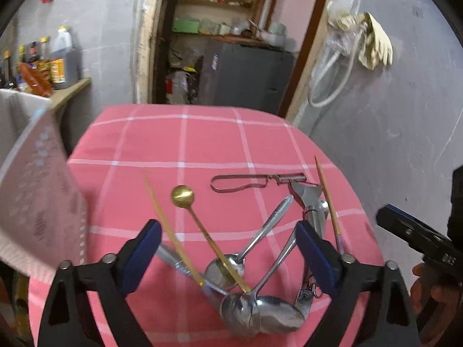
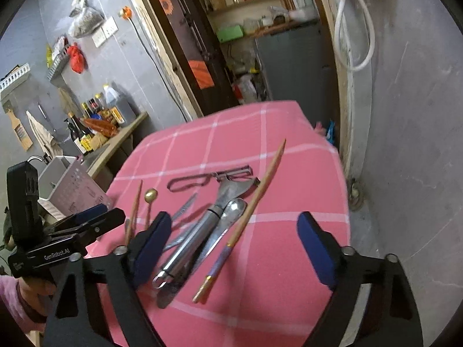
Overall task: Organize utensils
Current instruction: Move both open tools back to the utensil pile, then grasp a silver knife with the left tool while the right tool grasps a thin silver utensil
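Both my grippers hang over the pink checked tablecloth (image 1: 185, 138), jaws spread wide and holding nothing. My left gripper (image 1: 228, 257) frames the crossed steel spoons (image 1: 260, 315), the gold spoon (image 1: 183, 196) and a chopstick (image 1: 170, 231) near the cloth's near edge. My right gripper (image 2: 231, 248) frames the other chopstick (image 2: 251, 211) and a steel tool (image 2: 191, 240); the peeler (image 2: 208, 177) lies mid-cloth.

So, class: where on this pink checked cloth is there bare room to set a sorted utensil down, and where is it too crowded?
Free: the far half of the tablecloth, beyond the wire-handled peeler, and the strip right of the lone chopstick. Crowded: the near middle, where steel spoons, the gold spoon and another chopstick overlap between the open left gripper pads.
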### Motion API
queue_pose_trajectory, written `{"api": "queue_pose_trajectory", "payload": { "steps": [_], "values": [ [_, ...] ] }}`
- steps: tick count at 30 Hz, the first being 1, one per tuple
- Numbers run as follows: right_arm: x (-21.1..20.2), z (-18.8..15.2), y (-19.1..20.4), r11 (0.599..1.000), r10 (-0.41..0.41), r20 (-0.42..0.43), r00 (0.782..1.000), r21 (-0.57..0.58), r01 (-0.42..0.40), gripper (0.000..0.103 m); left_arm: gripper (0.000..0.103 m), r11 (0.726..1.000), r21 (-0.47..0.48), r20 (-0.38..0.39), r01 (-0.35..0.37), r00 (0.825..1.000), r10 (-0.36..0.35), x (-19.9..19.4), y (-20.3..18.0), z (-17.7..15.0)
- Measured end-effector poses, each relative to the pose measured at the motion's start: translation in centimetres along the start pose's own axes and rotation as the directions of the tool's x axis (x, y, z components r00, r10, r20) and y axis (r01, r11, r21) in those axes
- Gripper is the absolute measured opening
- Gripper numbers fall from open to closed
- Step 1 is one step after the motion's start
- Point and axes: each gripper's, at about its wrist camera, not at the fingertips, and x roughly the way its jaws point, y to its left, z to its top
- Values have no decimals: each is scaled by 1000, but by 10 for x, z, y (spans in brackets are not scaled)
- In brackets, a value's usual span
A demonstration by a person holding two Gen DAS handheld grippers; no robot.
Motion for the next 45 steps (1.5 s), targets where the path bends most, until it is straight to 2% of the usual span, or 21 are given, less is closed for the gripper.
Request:
{"api": "queue_pose_trajectory", "payload": {
  "steps": [7, 13, 18, 23, 28, 30, 31, 35, 40, 42, 45],
  "values": [
    [42, 5, -11, 999, 26, -61, 998, 33, -25, 66, 64, 993, 55, -103, 101, 990, -95, 41, -9, 9],
    [62, 11, -13, 998, 40, -81, 996, 43, -36, 59, 53, 982, 79, -186, 171, 971, -154, 66, -15, 13],
    [71, 16, -14, 998, 45, -103, 994, 42, -41, 50, 48, 976, 98, -239, 196, 956, -168, 79, -20, 16],
    [82, 20, -16, 997, 61, -126, 990, 59, -54, 50, 39, 969, 129, -277, 210, 946, -168, 92, -27, 21],
    [84, 21, -17, 997, 55, -125, 991, 65, -47, 50, 19, 968, 153, -292, 198, 945, -147, 95, -28, 22],
    [81, 22, -13, 997, 56, -108, 993, 50, -50, 50, 14, 970, 147, -298, 192, 944, -142, 96, -26, 25],
    [80, 23, -11, 997, 64, -106, 992, 47, -60, 50, 13, 973, 142, -298, 181, 945, -133, 97, -25, 26],
    [81, 26, -8, 994, 106, -117, 987, 52, -100, 39, 11, 982, 94, -294, 165, 947, -131, 98, -16, 28],
    [88, 24, -7, 988, 142, -162, 977, 80, -131, 37, 10, 989, -7, -288, 149, 947, -145, 99, -1, 32],
    [95, 25, -4, 991, 125, -203, 971, 76, -112, 34, 10, 990, -22, -287, 140, 948, -141, 99, 2, 31],
    [110, 30, 1, 995, 92, -305, 948, 73, -73, 32, 10, 990, -44, -289, 132, 947, -139, 98, 6, 31]
  ]
}}
